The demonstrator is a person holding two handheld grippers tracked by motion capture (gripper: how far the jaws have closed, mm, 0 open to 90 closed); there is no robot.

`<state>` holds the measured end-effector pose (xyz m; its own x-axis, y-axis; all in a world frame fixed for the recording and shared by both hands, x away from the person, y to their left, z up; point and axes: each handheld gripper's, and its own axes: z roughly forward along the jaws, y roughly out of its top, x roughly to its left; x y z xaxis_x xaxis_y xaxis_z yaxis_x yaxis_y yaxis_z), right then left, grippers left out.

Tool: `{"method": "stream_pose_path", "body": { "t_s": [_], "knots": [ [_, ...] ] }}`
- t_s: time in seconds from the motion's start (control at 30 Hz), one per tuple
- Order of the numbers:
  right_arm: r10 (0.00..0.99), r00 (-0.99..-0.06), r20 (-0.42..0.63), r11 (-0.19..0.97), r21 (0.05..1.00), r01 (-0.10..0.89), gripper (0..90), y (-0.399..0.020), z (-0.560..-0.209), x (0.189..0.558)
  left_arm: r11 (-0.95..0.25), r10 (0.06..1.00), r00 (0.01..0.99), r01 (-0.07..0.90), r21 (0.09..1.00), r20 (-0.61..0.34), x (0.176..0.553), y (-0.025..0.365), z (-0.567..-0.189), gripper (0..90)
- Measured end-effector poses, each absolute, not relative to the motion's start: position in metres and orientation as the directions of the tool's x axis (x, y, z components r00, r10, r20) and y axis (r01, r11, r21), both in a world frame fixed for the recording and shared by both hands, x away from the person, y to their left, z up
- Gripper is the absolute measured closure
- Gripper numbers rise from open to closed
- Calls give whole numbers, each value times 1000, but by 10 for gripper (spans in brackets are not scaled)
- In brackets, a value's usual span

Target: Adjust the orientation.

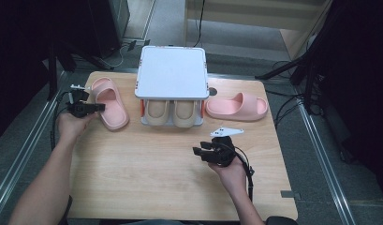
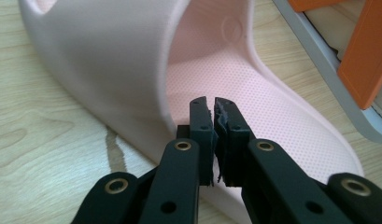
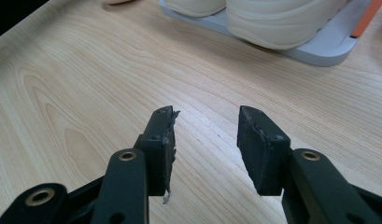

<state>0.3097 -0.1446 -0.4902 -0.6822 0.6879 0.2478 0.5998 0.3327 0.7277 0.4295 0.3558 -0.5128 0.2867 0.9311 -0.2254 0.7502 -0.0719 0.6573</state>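
Note:
A pink slipper (image 1: 112, 105) lies on the wooden table (image 1: 147, 173) at the left, its strap (image 2: 109, 60) close in front of my left gripper's camera. My left gripper (image 1: 101, 107) sits at that slipper's left side, its tips over the dotted footbed (image 2: 272, 107). Its jaws (image 2: 213, 105) are shut, pads almost touching, and I see nothing between them. A second pink slipper (image 1: 236, 107) lies on its side at the right of the rack. My right gripper (image 1: 197, 152) rests low over bare wood at the front right, open and empty (image 3: 206, 119).
A grey two-level rack (image 1: 172, 70) with a white top stands at the table's middle back. A pair of beige shoes (image 1: 173, 112) sits on its lower shelf (image 3: 319, 49). The rack's orange side piece (image 2: 366, 51) is close to the left slipper.

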Motion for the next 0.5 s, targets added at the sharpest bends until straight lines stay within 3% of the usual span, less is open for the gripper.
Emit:
{"method": "stream_pose_path", "body": {
  "t_s": [0.5],
  "knots": [
    [680,-689,252,338,726,599,572,-142,-490,312,-62,940,264,756,651,-216,427,366,-512,874]
  ]
}}
